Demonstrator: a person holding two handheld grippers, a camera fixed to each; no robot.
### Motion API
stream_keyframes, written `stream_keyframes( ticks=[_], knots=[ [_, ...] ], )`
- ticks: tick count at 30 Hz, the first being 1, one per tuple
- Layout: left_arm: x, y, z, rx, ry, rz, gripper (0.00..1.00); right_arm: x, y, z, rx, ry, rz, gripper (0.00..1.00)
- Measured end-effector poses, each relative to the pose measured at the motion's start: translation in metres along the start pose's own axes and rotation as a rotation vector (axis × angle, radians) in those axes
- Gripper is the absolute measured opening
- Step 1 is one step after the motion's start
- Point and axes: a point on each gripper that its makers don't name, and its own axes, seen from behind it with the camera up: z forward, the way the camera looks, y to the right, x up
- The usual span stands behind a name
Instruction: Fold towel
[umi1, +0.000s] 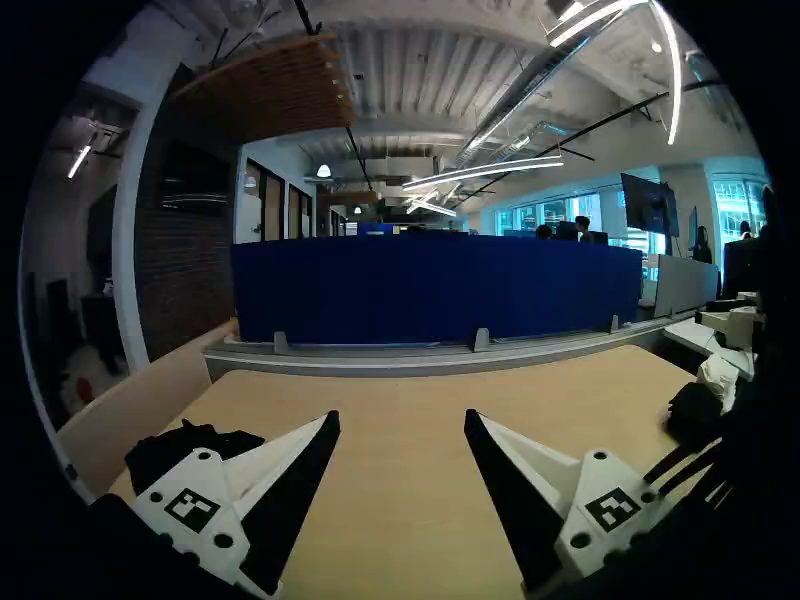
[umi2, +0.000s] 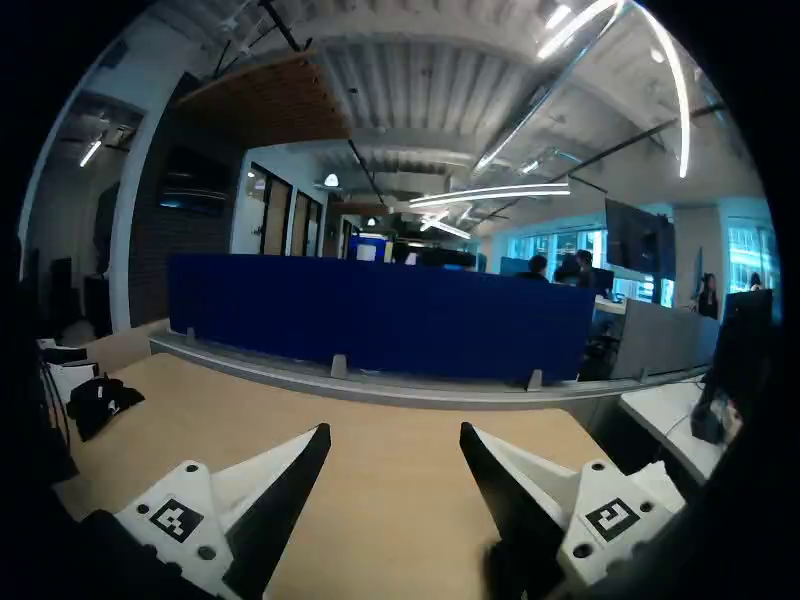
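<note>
Left claw (umi1: 401, 413) and right claw (umi2: 394, 426) gape, empty. The dark crumpled cloth (umi1: 190, 447) left of the left claw is probably limp and light; pinch a corner.

Open across light wooden tabletop (umi1: 420, 440); closed off behind by long blue fabric partition (umi1: 430, 290); crumpled black bundle (umi1: 185, 447) at left.

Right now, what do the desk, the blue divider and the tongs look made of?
Desk: pale wood-look laminate, probably; smooth, satin, faint grain. Divider: seemingly blue fabric over a panel; matte, no glare. Left tongs and right tongs: white hard plastic, likely printed; black inner faces, maybe rubber.
</note>
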Motion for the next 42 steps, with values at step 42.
stream_keyframes(
  ticks=[42],
  knots=[
    [-0.083, -0.024, 0.007, 0.041, 0.149, 0.009, 0.92, -0.034, -0.023, 0.002, -0.007, 0.016, -0.020, 1.00]
  ],
)
